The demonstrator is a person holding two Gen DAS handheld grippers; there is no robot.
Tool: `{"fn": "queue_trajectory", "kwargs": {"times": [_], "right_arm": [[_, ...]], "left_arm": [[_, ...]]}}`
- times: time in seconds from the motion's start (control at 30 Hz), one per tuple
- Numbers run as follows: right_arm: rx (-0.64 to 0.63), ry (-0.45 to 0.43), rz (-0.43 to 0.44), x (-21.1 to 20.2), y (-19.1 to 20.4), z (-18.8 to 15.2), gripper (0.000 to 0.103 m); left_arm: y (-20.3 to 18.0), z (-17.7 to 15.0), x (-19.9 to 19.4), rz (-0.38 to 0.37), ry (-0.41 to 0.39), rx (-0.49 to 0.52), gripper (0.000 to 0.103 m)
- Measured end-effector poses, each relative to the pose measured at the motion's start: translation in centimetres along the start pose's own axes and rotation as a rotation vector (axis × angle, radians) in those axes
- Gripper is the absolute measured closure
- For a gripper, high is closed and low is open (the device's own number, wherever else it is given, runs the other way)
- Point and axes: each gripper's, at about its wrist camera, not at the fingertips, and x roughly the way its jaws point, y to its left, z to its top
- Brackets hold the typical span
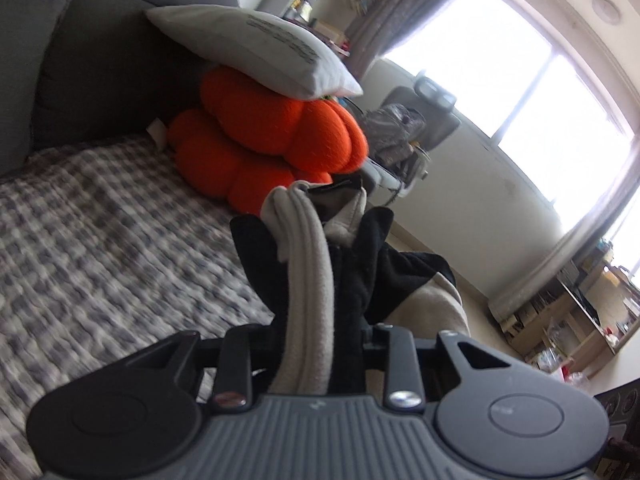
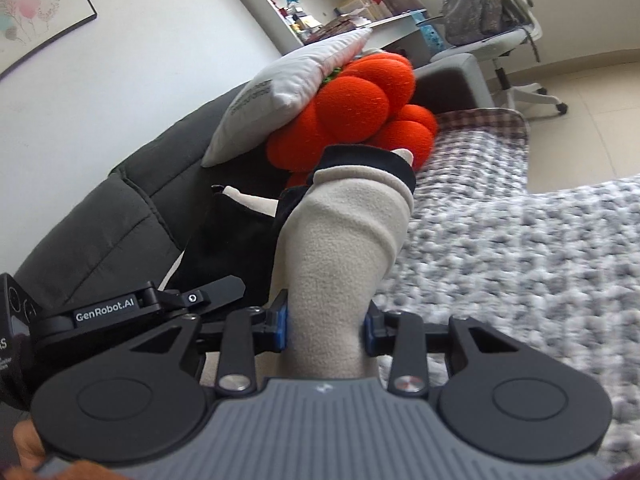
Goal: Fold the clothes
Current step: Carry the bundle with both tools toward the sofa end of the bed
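A beige and black fleece garment (image 1: 308,272) is bunched up between the fingers of my left gripper (image 1: 316,332), which is shut on it. The cloth hides the fingertips, and more of it hangs down to the right. In the right wrist view my right gripper (image 2: 326,328) is shut on a thick beige fold of the same garment (image 2: 344,232). Its blue pads (image 2: 282,328) press on both sides of the fold. Both grippers hold the garment up above the checked blanket (image 2: 500,260). The left gripper's housing (image 2: 104,314) shows close by at the left.
A dark grey sofa back (image 1: 100,64) rises behind the blanket (image 1: 100,220). An orange pumpkin cushion (image 1: 280,136) with a white pillow (image 1: 256,48) on it lies at the far end. Beyond stand an office chair with a backpack (image 2: 476,8), shelves and a bright window (image 1: 520,88).
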Motion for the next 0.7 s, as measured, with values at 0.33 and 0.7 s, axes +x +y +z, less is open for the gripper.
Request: {"fn": "queue_trajectory", "kwargs": {"times": [0.33,0.7], "right_arm": [[0.073,0.033,0.127,9.7,3.8,-1.7,0.066],[0.176,0.039,0.237,19.7,6.6,-2.8,0.066]], "left_arm": [[6.6,3.9,1.1,0.215,-0.086,0.127,0.074],[13.8,8.8,2.7,0.325,-0.178,0.206,0.074]]}}
